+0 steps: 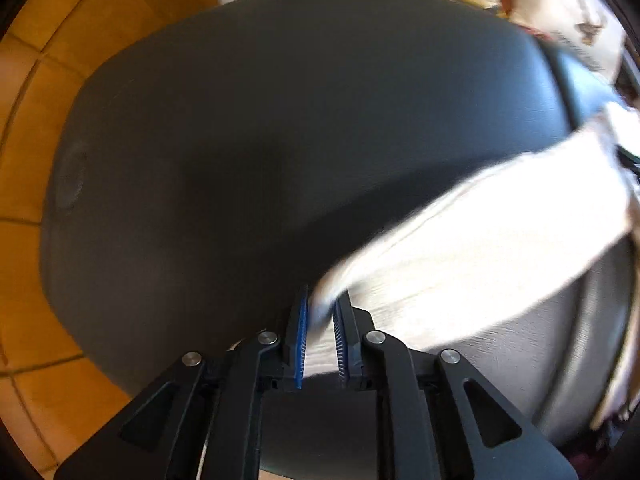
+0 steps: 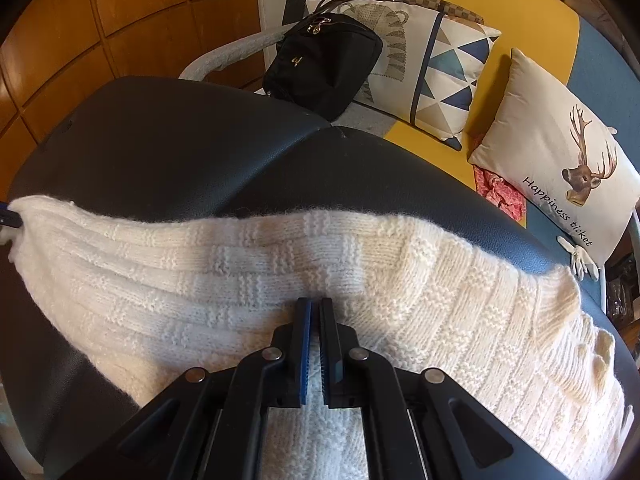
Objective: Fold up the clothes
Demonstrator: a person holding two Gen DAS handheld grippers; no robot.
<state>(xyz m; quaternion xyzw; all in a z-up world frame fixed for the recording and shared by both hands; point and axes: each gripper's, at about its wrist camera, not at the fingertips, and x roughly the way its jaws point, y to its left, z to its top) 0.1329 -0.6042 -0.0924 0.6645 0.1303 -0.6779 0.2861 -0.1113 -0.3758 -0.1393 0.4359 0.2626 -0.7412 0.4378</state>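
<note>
A cream knitted sweater (image 2: pixel 240 272) lies across a black padded seat (image 2: pixel 160 140). My right gripper (image 2: pixel 316 300) is shut, and its tips rest on the middle of the knit with nothing pinched between them. In the blurred left wrist view, my left gripper (image 1: pixel 322 300) points steeply down at the seat (image 1: pixel 240 140). Its pads stand a narrow gap apart, and a corner of the sweater (image 1: pixel 480 240) fills that gap. The right wrist view shows the same corner drawn to a dark fingertip (image 2: pixel 8 218) at the far left edge.
Behind the seat stands a sofa with a black bag (image 2: pixel 324 68), a triangle-patterned cushion (image 2: pixel 432 72), a deer cushion (image 2: pixel 560 160) and a red patterned cloth (image 2: pixel 500 192). Orange floor tiles (image 1: pixel 40 120) lie to the left of the seat.
</note>
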